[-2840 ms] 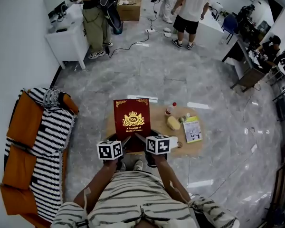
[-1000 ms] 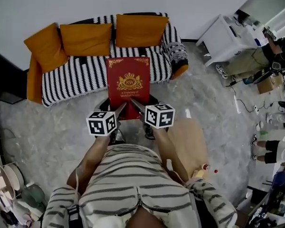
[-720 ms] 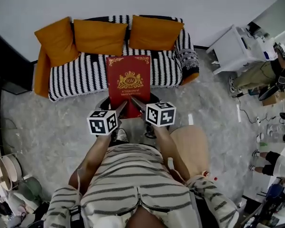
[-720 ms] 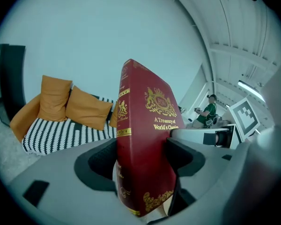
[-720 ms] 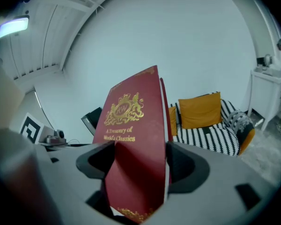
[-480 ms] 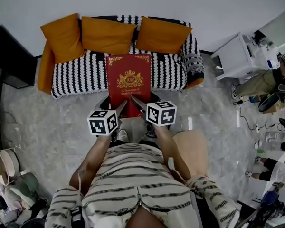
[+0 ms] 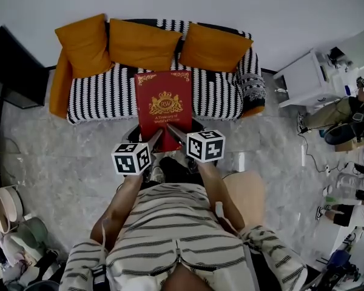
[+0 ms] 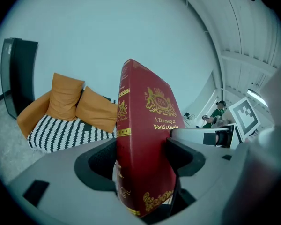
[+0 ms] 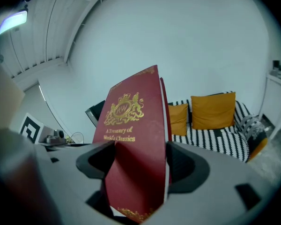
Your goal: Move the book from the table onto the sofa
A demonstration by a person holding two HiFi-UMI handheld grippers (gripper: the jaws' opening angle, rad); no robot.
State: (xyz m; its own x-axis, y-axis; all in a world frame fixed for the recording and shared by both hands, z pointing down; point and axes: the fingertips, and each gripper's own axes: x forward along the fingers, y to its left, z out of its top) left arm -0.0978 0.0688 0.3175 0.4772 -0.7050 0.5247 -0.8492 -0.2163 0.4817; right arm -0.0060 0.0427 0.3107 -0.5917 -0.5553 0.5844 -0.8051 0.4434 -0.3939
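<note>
we hold the book [image 7: 164,108] in the air with both tongs: the left gripper [image 7: 151,140] is clenched on its near edge by the spine, and the right gripper [image 7: 172,132] is clenched on the same edge just beside it. the book lies flat, cover up, over the floor [image 7: 60,156] and the front of the sofa [image 7: 103,93], not yet resting on it. the table [image 7: 246,193] shows beside our right arm

what could go wrong, as we judge it: both grips sit on 1 short edge, so the far end of the heavy book can sag or swing and slide out of the pads. in the right gripper view the cover looks slightly parted from the pages, so that grip may pinch only part of the book. letting go too early would drop it on the floor, and the 3 cushions [image 7: 147,41] leave little flat seat

the book hides the seat edge under it, our arm covers most of the table, and we cannot tell how high the book is above the seat
</note>
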